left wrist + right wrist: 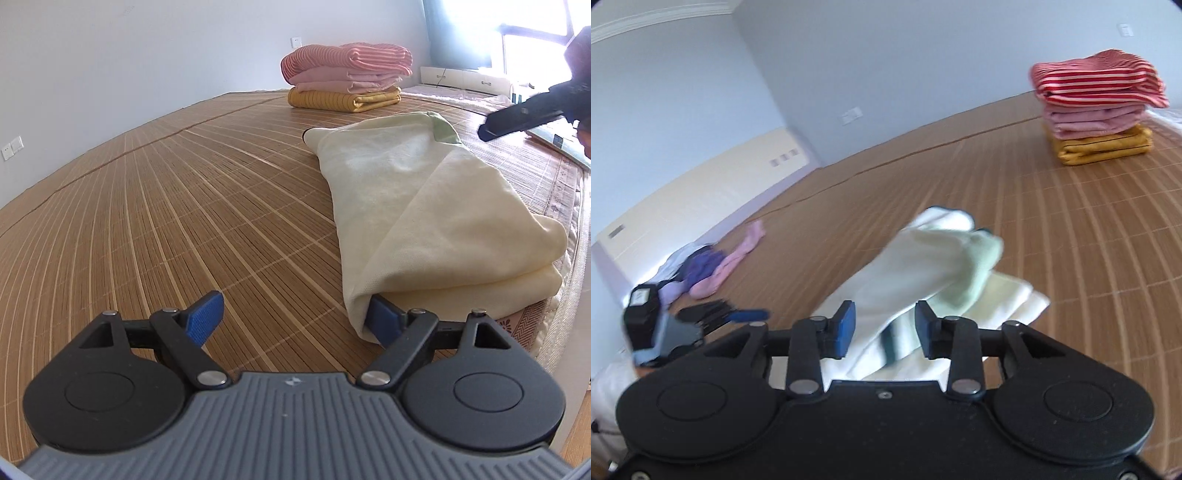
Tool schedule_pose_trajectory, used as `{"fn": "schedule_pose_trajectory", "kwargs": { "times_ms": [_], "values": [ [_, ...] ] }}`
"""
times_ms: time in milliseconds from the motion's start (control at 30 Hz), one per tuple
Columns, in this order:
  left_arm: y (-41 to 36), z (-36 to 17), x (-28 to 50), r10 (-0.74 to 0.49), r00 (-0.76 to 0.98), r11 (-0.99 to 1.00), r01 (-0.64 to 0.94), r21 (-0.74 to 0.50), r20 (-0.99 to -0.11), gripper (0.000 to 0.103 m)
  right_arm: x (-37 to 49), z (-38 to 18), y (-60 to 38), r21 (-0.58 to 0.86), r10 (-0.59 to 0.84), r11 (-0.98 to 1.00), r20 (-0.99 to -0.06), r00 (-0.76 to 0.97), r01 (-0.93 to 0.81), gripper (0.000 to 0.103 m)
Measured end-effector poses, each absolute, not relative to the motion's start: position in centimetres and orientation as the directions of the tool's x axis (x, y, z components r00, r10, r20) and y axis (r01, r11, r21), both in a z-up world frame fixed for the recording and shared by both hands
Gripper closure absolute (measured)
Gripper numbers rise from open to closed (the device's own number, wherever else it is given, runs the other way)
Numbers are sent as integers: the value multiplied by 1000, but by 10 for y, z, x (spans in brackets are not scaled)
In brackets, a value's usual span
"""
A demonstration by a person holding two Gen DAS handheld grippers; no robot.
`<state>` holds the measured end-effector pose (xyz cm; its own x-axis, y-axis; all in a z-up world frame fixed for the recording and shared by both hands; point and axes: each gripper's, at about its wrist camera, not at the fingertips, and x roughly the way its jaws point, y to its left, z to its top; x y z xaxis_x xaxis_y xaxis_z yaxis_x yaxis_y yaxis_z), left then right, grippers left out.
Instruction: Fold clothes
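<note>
Left tongs (295, 317) are spread wide on my feed, gripping nothing; the left blue pad (205, 314) sits over bare bamboo mat (166, 221), while the right pad (382, 317) is tucked into the near corner fold of the cream garment (424, 206). That garment lies partly folded on the mat, running ahead and to the right of these tongs, with a pale green band at its far end. Farther ahead stands a stack of folded clothes (347, 77): striped red on top, pink under it, mustard at the bottom.

Right tongs (884, 328) are released too, pads apart, with the cream cloth directly ahead between and beyond them; the picture is blurred, so I cannot tell whether they touch it. Off to their left, unfolded purple and pink clothes (713, 266) lie near the headboard (701, 192).
</note>
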<state>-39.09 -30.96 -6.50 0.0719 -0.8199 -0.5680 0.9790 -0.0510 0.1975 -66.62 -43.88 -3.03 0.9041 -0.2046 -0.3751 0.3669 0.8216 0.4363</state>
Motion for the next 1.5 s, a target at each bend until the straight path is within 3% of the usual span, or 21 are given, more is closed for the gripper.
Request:
{"fn": "schedule_pose_trajectory", "kwargs": {
  "times_ms": [133,267,300,400,500,567,700,900,967,1000,1033,1100,1267,1367,1400,1467,1500],
  "values": [
    [-308,-65,-393,-821,75,-56,976,209,-566,16,-658,-47,-397,383,-128,868,-443,887,317,60],
    [-307,-65,-394,-822,77,-56,975,214,-564,16,-649,-54,-381,375,-90,885,-443,892,276,61],
    [-307,-65,-394,-822,76,-55,976,212,-564,16,-644,-55,-379,359,-105,888,-453,885,288,65],
    [-308,-64,-394,-826,55,-60,981,183,-562,16,-637,-54,-372,315,-132,904,-440,888,291,98],
    [-308,-63,-392,-830,47,-45,988,150,-556,16,-642,-42,-361,326,-101,921,-333,938,215,98],
    [-309,-65,-391,-832,86,-8,986,167,-548,16,-643,-44,-354,353,-52,920,-322,945,171,98],
    [-310,-68,-383,-827,103,23,988,150,-553,15,-626,-74,-336,276,-80,932,-475,876,234,98],
    [-307,-67,-381,-828,93,-3,985,170,-554,15,-640,-78,-341,312,-64,921,-470,880,234,98],
    [-304,-65,-382,-821,68,-32,986,165,-566,16,-649,-70,-342,343,-50,914,-440,897,219,94],
    [-302,-64,-382,-817,60,-48,984,171,-573,16,-657,-63,-345,362,-43,910,-404,914,203,85],
    [-299,-62,-383,-811,50,-69,981,181,-583,16,-666,-54,-351,375,-74,901,-367,927,220,67],
    [-293,-60,-387,-811,40,-103,972,210,-583,16,-683,-37,-365,402,-145,878,-293,945,259,56],
    [-292,-66,-395,-821,27,-128,965,230,-570,15,-682,-21,-437,407,-455,688,-401,795,600,48],
    [-295,-66,-401,-831,33,-132,958,256,-556,15,-671,-33,-464,456,-467,646,-398,790,611,49],
    [-296,-66,-402,-832,37,-129,957,258,-553,15,-667,-38,-469,455,-461,649,-401,791,609,51],
    [-298,-67,-401,-833,40,-120,960,251,-552,15,-660,-47,-474,427,-459,665,-413,786,613,73],
    [-298,-67,-399,-831,41,-114,964,242,-555,15,-657,-51,-473,398,-463,678,-422,779,618,93]
  ]
}}
